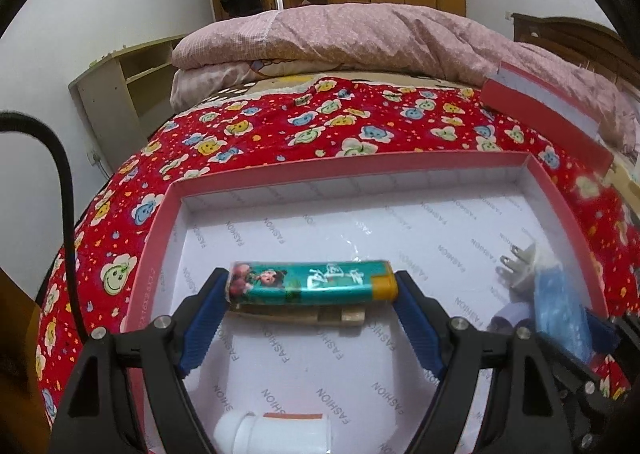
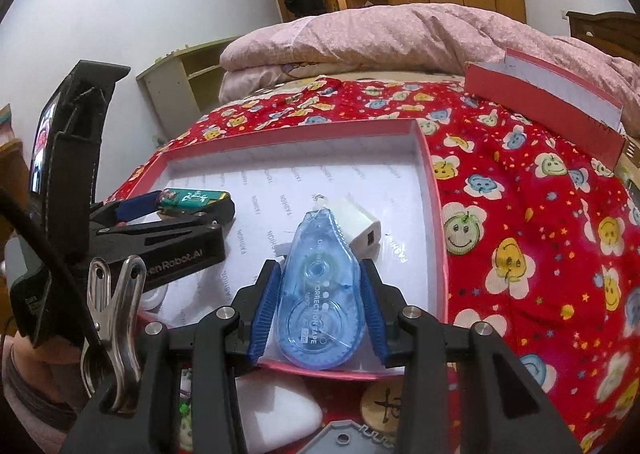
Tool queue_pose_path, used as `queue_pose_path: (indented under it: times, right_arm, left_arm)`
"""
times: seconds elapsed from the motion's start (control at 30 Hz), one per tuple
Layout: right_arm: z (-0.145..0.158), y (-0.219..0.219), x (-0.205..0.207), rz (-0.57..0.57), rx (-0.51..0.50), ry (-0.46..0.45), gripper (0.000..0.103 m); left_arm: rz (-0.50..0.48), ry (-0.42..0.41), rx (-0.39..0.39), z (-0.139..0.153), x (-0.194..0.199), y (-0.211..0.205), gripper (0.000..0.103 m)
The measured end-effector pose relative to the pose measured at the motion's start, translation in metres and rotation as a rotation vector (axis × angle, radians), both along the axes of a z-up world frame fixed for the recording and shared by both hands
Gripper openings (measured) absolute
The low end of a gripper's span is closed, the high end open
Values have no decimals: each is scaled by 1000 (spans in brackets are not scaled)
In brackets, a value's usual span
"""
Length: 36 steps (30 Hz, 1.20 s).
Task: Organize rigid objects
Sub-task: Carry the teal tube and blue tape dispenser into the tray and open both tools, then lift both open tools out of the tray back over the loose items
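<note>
A pink-walled box (image 1: 152,238) lies open on the red flowered bedspread (image 1: 280,122), its lid (image 2: 552,106) set apart near the pink quilt, and a white charger plug (image 2: 360,222) already rests on the box floor. The left gripper (image 1: 312,290) clamps a teal lighter (image 1: 312,282) endwise just above that floor, while the right gripper (image 2: 320,294) grips a blue correction tape (image 2: 320,294) over the near wall. Judged step: placing both items; next, each must be lowered onto bare floor clear of the plug, then let go.
</note>
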State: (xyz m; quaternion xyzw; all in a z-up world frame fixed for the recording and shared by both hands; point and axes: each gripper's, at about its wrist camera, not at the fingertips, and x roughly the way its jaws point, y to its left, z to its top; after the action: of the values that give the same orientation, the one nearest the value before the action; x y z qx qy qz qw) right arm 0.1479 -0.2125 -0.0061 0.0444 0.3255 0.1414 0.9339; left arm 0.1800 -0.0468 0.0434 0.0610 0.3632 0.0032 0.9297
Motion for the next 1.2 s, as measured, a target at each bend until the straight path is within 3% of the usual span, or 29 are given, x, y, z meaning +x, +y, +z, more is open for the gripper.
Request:
queue_pose_path:
  times: [0.5,0.73,1.2]
  right_arm:
    - [8,-1,-9,7,41,-52,52]
    - [18,2,-20,37,39,-109,53]
    - [41,6,-54,39,35,-113,53]
  left_arm:
    - [-6,-1,-26,13,-10,5,88]
    - [5,-31,-23,32,-32,14,88]
    - [15,-35,-42,53,-94,39,88]
